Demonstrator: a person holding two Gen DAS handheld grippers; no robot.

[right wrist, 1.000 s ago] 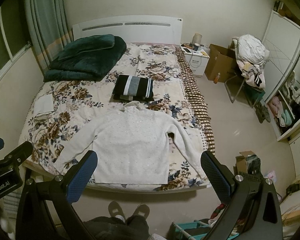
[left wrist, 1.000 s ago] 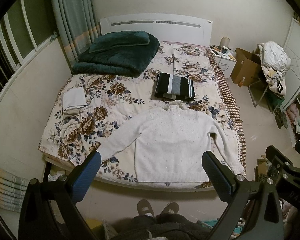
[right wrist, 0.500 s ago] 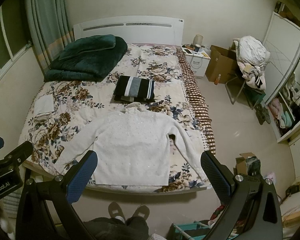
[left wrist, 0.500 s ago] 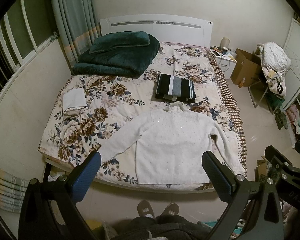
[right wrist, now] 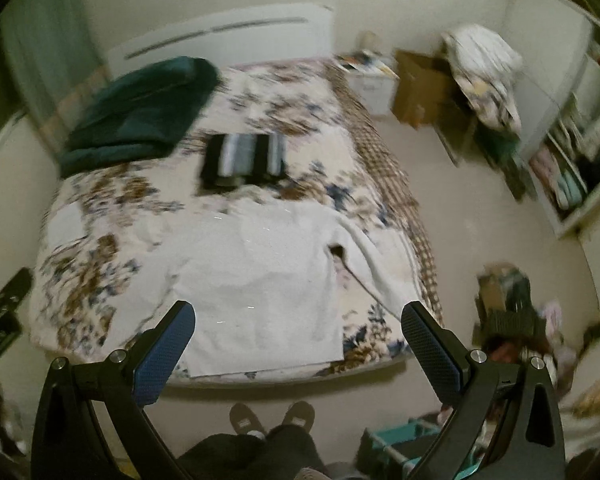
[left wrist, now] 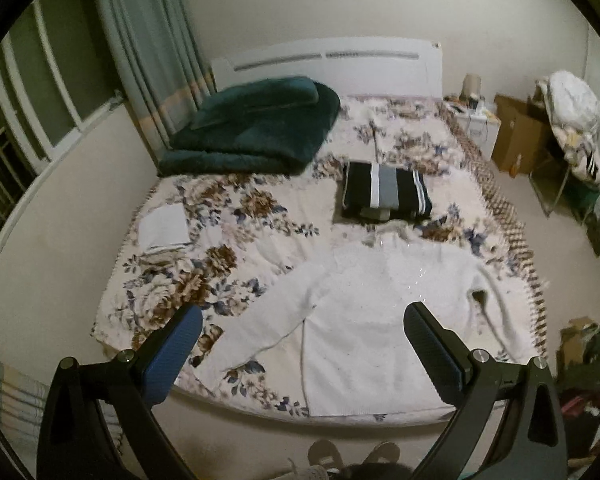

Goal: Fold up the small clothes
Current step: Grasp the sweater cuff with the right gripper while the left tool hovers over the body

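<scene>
A white knitted sweater [left wrist: 380,312] lies spread flat, sleeves out, at the near end of the floral bed [left wrist: 228,216]; it also shows in the right wrist view [right wrist: 260,280]. A folded black, white and grey striped garment [left wrist: 386,196] lies behind it, mid-bed [right wrist: 244,160]. A small folded white cloth [left wrist: 164,226] lies at the bed's left side. My left gripper [left wrist: 302,350] is open and empty, held above the bed's foot. My right gripper [right wrist: 298,348] is open and empty, above the sweater's hem.
A folded dark green blanket [left wrist: 252,128] lies by the white headboard [left wrist: 324,64]. A nightstand [left wrist: 476,120], cardboard box [left wrist: 516,140] and a chair piled with clothes [left wrist: 576,128] stand right of the bed. Shelves [right wrist: 572,160] and floor clutter [right wrist: 508,304] lie at the right.
Both grippers have moved forward and down toward the bed's foot, so the sweater looks larger. The right wrist view has swung right and is blurred. Both stay open.
</scene>
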